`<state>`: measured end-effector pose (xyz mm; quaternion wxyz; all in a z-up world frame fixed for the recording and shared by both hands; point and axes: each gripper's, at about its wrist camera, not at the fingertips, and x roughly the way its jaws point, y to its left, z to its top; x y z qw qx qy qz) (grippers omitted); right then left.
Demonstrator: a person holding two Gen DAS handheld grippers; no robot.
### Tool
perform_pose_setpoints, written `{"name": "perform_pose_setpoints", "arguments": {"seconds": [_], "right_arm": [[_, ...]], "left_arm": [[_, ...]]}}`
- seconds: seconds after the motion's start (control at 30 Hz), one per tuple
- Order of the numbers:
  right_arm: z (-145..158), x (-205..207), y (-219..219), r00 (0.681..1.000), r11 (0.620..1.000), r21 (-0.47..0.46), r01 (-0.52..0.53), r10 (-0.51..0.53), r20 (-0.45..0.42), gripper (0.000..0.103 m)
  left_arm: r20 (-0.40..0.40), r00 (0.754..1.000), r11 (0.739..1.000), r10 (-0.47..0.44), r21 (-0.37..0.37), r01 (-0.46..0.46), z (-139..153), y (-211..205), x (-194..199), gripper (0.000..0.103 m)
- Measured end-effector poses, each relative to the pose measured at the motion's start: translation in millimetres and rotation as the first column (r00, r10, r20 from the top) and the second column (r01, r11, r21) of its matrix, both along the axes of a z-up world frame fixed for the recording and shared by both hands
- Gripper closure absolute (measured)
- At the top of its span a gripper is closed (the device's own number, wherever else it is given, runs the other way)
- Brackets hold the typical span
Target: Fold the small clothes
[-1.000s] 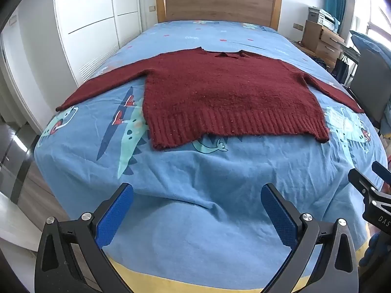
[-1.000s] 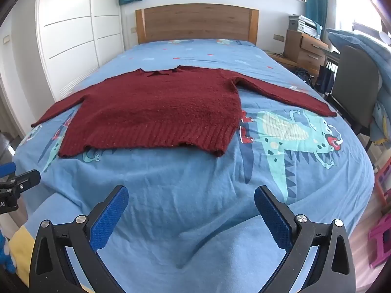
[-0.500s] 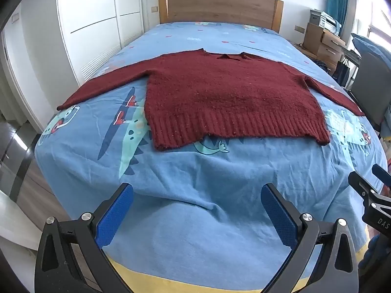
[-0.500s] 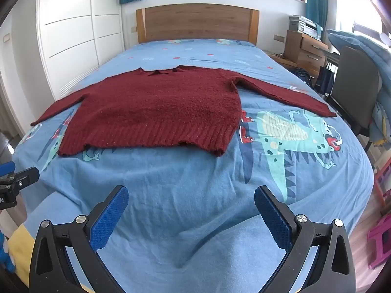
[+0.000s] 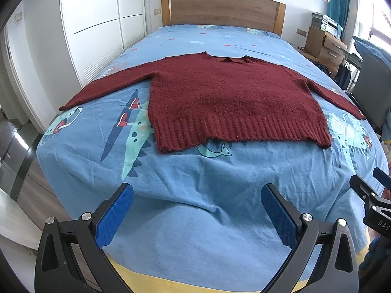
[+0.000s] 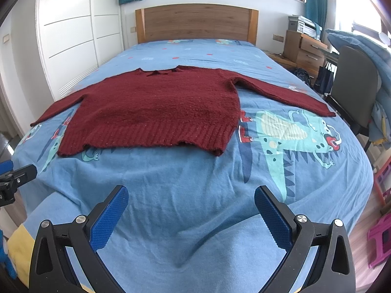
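Note:
A dark red knitted sweater (image 5: 227,97) lies flat on the blue dinosaur-print bedspread (image 5: 195,183), both sleeves spread out sideways and the ribbed hem toward me. It also shows in the right wrist view (image 6: 156,107). My left gripper (image 5: 196,197) is open and empty, above the foot of the bed, well short of the hem. My right gripper (image 6: 190,197) is open and empty, also over the foot of the bed, short of the hem. Each gripper's tip shows at the edge of the other's view.
A wooden headboard (image 5: 220,9) stands at the far end. White wardrobe doors (image 5: 97,36) line the left side. A wooden drawer unit (image 6: 303,48) and a dark chair (image 6: 352,85) stand to the right of the bed. A pink stool (image 6: 381,236) sits on the floor at the right.
The left gripper's view has tilted slightly, so the sweater sits a little lower in it. The right gripper has hardly moved. Both stay open.

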<state>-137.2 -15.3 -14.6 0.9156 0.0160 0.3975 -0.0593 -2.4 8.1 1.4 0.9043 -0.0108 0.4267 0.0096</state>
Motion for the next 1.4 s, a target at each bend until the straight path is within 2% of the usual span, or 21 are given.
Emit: {"name": "perform_pose_setpoints", "arguments": {"seconds": [0.5, 1.4], "right_arm": [[0.5, 0.6, 0.4, 1.0, 1.0, -0.002, 0.003, -0.003, 0.001, 0.0], [5.3, -0.9, 2.0, 1.0, 1.0, -0.023, 0.014, -0.014, 0.007, 0.0]], "left_arm": [[-0.008, 1.0, 0.999, 0.011, -0.038, -0.011, -5.2, 6.1, -1.1, 0.001], [-0.011, 1.0, 0.998, 0.007, -0.063, -0.007, -6.6, 7.5, -2.6, 0.001]]}}
